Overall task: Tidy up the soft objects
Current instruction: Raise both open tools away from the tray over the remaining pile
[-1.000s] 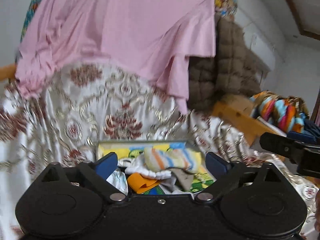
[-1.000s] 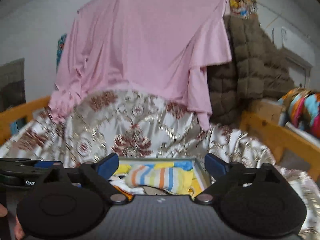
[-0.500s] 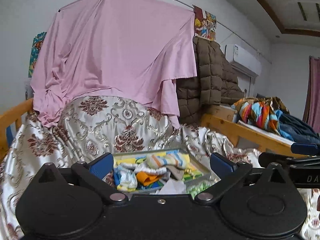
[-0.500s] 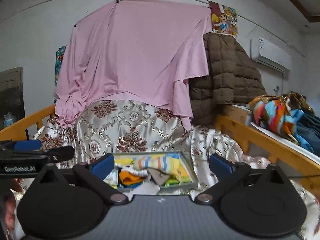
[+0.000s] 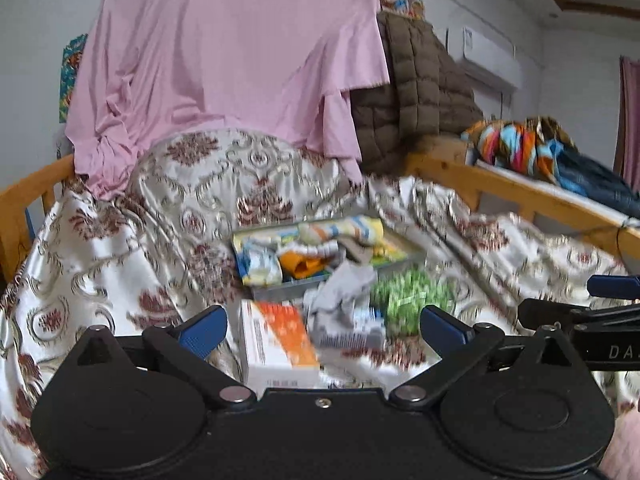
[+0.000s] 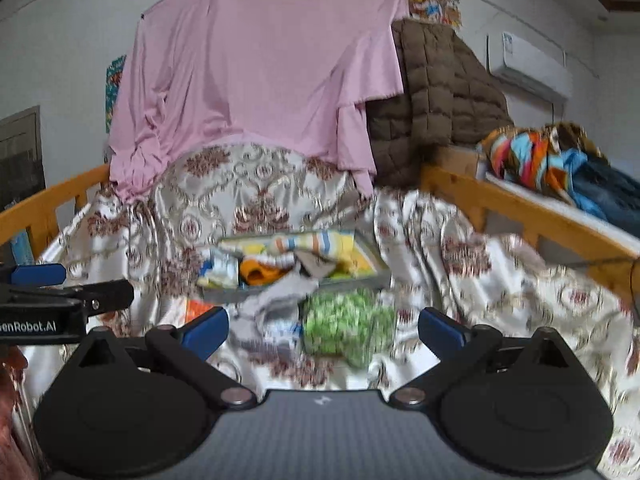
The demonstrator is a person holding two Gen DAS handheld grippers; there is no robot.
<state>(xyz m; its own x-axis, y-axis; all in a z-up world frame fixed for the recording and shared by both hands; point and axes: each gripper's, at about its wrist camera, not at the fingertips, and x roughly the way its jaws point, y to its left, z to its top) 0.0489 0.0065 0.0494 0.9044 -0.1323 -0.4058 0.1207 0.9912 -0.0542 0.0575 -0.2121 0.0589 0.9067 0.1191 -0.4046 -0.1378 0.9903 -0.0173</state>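
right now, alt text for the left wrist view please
The open left tool points at a bed draped in a patterned sheet, where a tray heaped with small cloths sits behind a white and orange box, a grey cloth and a green bundle.

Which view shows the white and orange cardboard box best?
The left wrist view: the white and orange cardboard box lies nearly whole on the patterned satin bedspread, between the open left gripper fingers. The right wrist view shows only an orange corner behind a blue finger.
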